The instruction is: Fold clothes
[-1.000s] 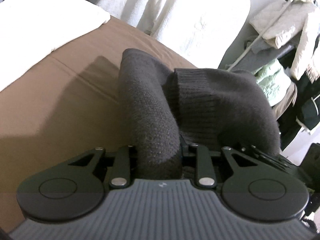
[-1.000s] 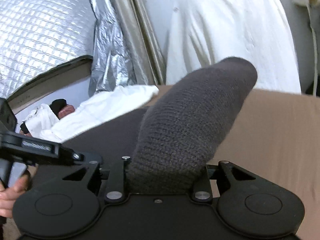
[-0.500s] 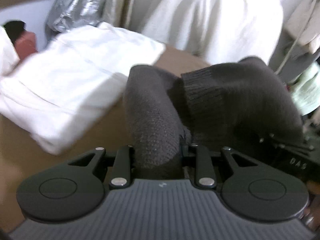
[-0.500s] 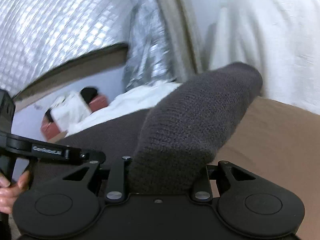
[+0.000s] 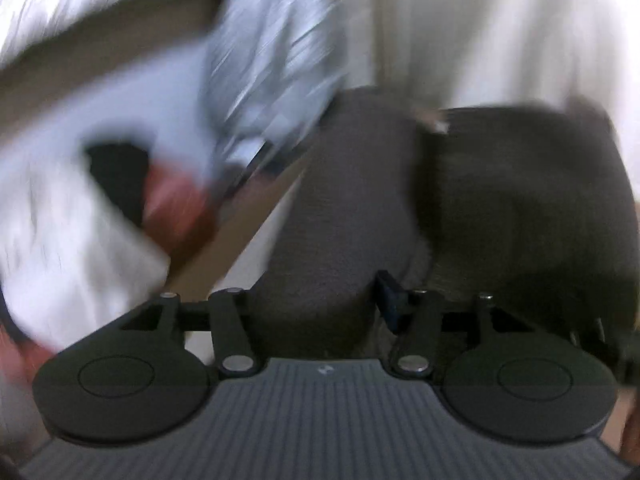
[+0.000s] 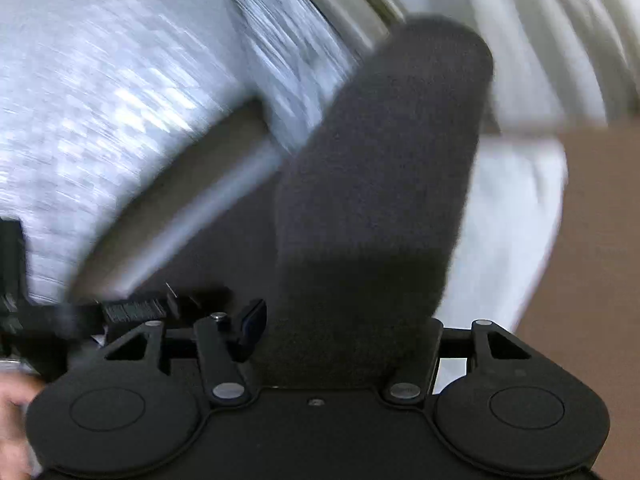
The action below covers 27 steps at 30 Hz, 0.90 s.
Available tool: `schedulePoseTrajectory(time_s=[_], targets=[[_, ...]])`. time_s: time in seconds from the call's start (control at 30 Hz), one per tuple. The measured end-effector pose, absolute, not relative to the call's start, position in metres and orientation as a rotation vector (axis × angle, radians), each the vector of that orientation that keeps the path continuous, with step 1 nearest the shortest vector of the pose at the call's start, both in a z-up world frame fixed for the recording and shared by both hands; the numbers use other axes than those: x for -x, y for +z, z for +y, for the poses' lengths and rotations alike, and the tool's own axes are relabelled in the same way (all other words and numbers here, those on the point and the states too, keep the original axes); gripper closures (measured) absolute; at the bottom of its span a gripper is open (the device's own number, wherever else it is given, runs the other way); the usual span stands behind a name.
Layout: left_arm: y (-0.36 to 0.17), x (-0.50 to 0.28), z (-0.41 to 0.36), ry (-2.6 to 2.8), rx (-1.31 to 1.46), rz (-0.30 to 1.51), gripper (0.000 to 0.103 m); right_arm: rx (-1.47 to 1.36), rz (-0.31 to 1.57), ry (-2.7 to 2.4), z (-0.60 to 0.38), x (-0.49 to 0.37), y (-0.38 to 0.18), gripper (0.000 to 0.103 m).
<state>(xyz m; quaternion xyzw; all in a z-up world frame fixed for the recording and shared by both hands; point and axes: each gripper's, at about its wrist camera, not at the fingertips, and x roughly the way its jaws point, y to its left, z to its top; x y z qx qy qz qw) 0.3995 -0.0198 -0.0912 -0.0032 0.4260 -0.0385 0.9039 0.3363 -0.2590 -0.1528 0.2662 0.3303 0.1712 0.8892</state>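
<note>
A thick fold of dark grey knitted sweater [image 5: 340, 216] is seen standing up between the jaws of the left gripper [image 5: 320, 300]. The jaws of this gripper are opening; the right finger [image 5: 390, 294] is shown set slightly off the knit, while the left side is hidden by the fabric, so the pads are judged not to be pressing. A second, darker mass of the same sweater is bunched just to the right of the fold. In the right wrist view, another rolled fold of the sweater [image 6: 380, 200] rises from between the jaws of the right gripper [image 6: 344, 336] and leans toward the upper right. These jaws are also opening: a clear gap is visible between the left finger [image 6: 250, 330] and the knit, and the fabric rests against the right side only. Both views are heavily blurred. Behind the sweater, a silver quilted foil sheet [image 6: 100, 100] is seen at the left, white cloth [image 6: 552, 40] hangs at the upper right, and a brown surface [image 6: 600, 220] is shown at the right edge. A white garment [image 6: 508, 220] lies on that surface just beyond the fold. A red and black object [image 5: 160, 196], too blurred to identify, is visible at the left of the left wrist view.
</note>
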Motion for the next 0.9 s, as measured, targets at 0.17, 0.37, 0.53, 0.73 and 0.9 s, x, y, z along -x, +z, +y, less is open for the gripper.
schedulePoseTrajectory(time_s=[0.17,0.37,0.53,0.73,0.9], targets=[[-0.154,-0.362,0.008,0.038,0.110,0.698,0.051,-0.683,0.784,0.368,-0.284,-0.344,-0.230,0.038],[-0.143,-0.346,0.026,0.022,0.145,0.644,0.043,-0.822,0.719,0.464,-0.306,-0.307,-0.251,0.029],[-0.128,-0.333,0.064,0.006,0.504,0.614,0.036,-0.791,0.711,0.539,-0.283,-0.271,-0.259,0.025],[-0.139,-0.336,0.065,0.074,0.368,0.714,0.036,-0.501,0.764,0.506,-0.245,-0.281,-0.256,0.043],[-0.138,-0.342,0.050,0.224,0.185,0.811,0.032,-0.437,0.843,0.414,-0.221,-0.284,-0.195,0.071]])
